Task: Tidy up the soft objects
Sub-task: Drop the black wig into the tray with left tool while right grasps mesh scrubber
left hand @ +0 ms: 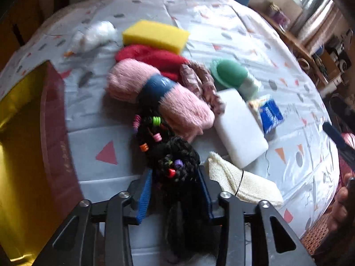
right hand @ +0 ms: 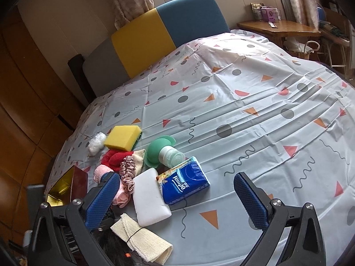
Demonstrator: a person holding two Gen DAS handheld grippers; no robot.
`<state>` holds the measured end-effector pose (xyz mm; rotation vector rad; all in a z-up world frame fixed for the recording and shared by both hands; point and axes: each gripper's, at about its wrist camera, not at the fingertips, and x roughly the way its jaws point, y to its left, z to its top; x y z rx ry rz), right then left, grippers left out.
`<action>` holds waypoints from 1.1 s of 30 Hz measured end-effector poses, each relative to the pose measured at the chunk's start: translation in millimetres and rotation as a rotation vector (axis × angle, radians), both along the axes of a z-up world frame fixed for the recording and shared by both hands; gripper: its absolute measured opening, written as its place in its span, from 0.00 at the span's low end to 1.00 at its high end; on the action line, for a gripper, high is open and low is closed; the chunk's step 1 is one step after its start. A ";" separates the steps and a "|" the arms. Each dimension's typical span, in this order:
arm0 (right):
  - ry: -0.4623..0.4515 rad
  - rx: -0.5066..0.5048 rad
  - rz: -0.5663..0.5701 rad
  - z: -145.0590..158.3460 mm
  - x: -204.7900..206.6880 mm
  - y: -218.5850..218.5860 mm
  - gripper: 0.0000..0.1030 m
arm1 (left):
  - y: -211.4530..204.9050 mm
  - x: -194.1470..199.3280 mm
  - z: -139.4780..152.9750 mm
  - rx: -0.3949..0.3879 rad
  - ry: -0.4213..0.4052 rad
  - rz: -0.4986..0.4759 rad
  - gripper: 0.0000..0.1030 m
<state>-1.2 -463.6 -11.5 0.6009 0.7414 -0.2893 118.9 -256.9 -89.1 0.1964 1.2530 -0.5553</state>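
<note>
— Why was the left gripper (left hand: 175, 190) clamped on the black braided hairpiece (left hand: 175, 166)?

— Likely to carry it to the gold-lined box (left hand: 26, 133) at the bed's left edge; the braids sat squeezed between its blue pads, trailing toward the pink yarn (left hand: 159, 97).

— And the right gripper (right hand: 177, 199)?

— Open and empty, hovering above the white sponge (right hand: 150, 199) and tissue pack (right hand: 184, 181).

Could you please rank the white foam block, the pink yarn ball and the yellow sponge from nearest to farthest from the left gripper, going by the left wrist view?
From the left gripper:
1. White foam block, just ahead on the right.
2. Pink yarn ball, ahead, slightly left.
3. Yellow sponge, farthest back on the cloth.
</note>
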 end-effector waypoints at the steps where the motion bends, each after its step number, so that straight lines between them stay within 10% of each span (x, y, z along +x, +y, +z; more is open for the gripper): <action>1: 0.003 -0.002 0.004 -0.8 0.7 0.2 1.00 | -0.5 -1.0 -0.6 0.002 -0.021 -0.006 0.34; 11: 0.110 0.076 0.341 -22.8 30.9 44.1 0.89 | 50.6 -30.7 37.2 -0.168 -0.090 -0.021 0.30; 21: 0.346 -0.066 0.590 -64.4 45.0 107.0 0.76 | 117.8 -50.5 85.3 -0.321 -0.133 -0.061 0.30; 27: 0.357 -0.163 0.648 -68.1 43.8 123.9 0.51 | 187.8 -19.2 95.6 -0.276 -0.178 0.085 0.30; 33: 0.359 -0.190 0.669 -68.2 39.5 126.1 0.52 | 212.5 39.2 78.2 -0.196 -0.181 0.173 0.30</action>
